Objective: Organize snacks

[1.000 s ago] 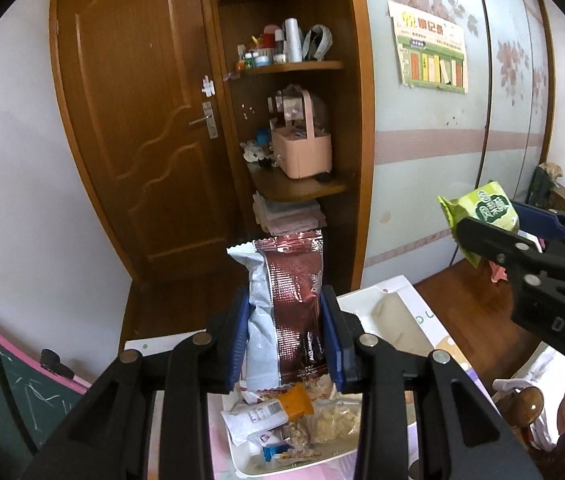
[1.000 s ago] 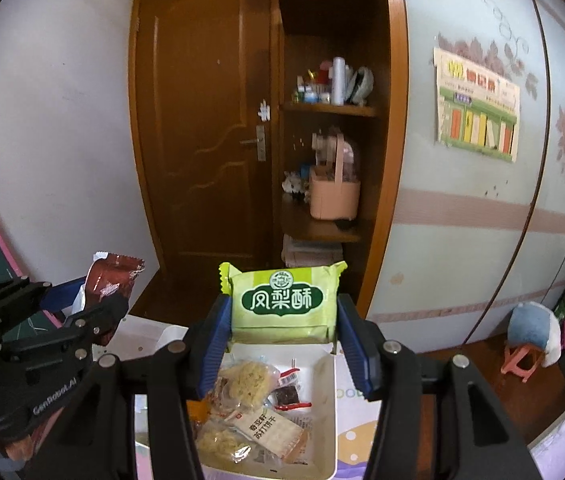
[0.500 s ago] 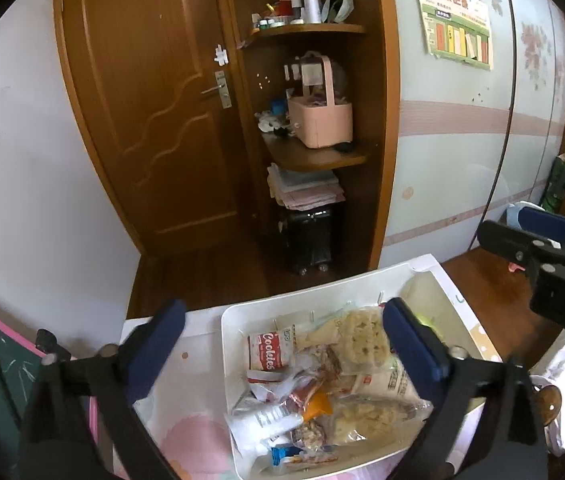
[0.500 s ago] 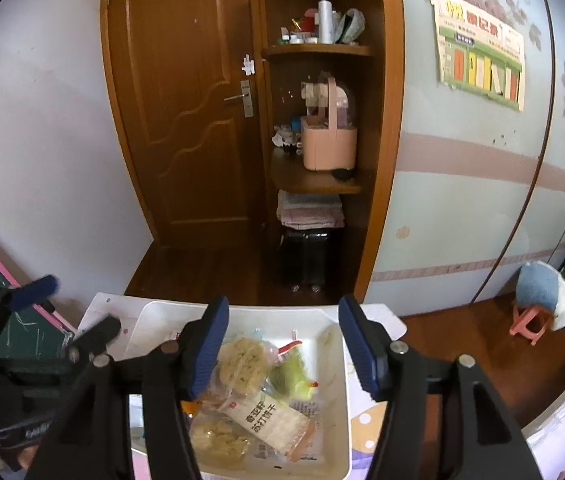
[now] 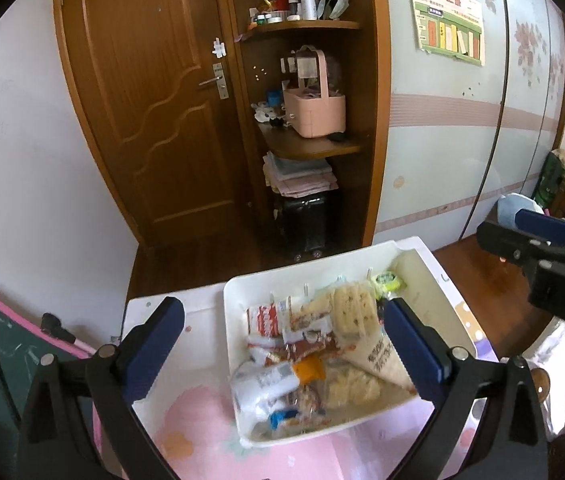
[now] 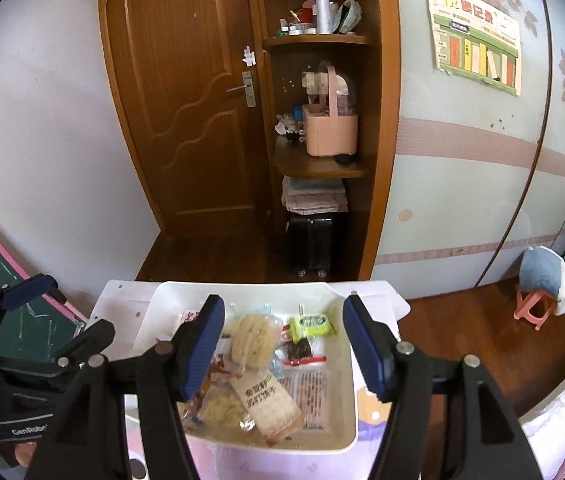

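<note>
Where a second ago the left hand-held gripper (image 5: 278, 344) clamped an upright brown-and-silver foil packet and the right hand-held gripper (image 6: 284, 340) pinched a green pillow pack, both now hang empty over the white tray (image 6: 346, 396), each with its jaws just opened: the left spread very wide, the right moderately apart, nothing pressed between the ribbed blue pads (image 6: 202, 346) of either. The green pack (image 6: 312, 326) now lies flat in the tray near its far right corner, a small glossy pillow with crimped ends; the brown foil packet cannot be picked out with certainty among the heap. Both views also sit lower and tilt further down than before, so the tray fills more of each picture. The tray is smooth moulded plastic, rectangular with rounded corners and raised walls, and it rests on the bench (image 5: 186, 432), which is covered by a pale pink patterned cloth. Inside it the snacks (image 5: 306, 356) lie jumbled and overlapping: a clear crinkly bag holding a round, pitted cracker (image 6: 252, 338), a tan flat sachet with dark print (image 6: 268, 402), a red-and-white wrapper (image 5: 264, 316), and a small orange piece (image 5: 308, 368). The gripper frames are matt black with silver rivets.
</note>
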Tool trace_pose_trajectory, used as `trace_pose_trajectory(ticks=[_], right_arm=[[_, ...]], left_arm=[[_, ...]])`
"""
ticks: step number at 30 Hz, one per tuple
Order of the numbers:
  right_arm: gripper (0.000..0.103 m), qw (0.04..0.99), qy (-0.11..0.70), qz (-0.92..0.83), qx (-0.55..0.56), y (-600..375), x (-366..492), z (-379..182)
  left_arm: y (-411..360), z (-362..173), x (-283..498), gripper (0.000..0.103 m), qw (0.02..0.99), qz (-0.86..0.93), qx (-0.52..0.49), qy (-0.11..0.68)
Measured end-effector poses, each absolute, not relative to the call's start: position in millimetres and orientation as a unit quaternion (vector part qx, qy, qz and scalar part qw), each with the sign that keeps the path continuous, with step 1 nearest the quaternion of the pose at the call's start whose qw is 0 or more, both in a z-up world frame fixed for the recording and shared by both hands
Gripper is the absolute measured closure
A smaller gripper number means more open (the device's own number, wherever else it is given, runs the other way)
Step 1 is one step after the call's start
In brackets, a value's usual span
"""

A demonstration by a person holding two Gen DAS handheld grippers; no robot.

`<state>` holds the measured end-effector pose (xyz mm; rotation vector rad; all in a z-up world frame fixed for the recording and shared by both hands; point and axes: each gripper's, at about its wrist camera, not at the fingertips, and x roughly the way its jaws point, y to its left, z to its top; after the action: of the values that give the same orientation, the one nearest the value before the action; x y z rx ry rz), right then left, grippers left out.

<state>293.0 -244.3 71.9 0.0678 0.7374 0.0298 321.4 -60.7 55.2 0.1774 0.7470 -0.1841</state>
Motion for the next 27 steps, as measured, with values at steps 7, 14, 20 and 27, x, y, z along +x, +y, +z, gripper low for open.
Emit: trace_pose_trajectory(ticks=[7,14,20,27], right_arm=[[0.041,0.924,0.381,0.017,0.031,-239,233,81],[0.041,0.915,0.4,0.037,0.025,-225,172,81],[0.041,0.912,0.405,0.054,0.023,-212,130,83],[0.041,0.913,0.401,0.06,0.039,-207,88,84]], left_arm=[[-44,71,259,0.003,0.917,-0.079,0.074,0.383],[-27,85,184,0.002,0.918,-0.096,0.056,0.382],[-19,88,134,0.002,0.921,-0.09,0.062,0.374],[-15,93,91,0.0,0.925,-0.093,0.045,0.366]])
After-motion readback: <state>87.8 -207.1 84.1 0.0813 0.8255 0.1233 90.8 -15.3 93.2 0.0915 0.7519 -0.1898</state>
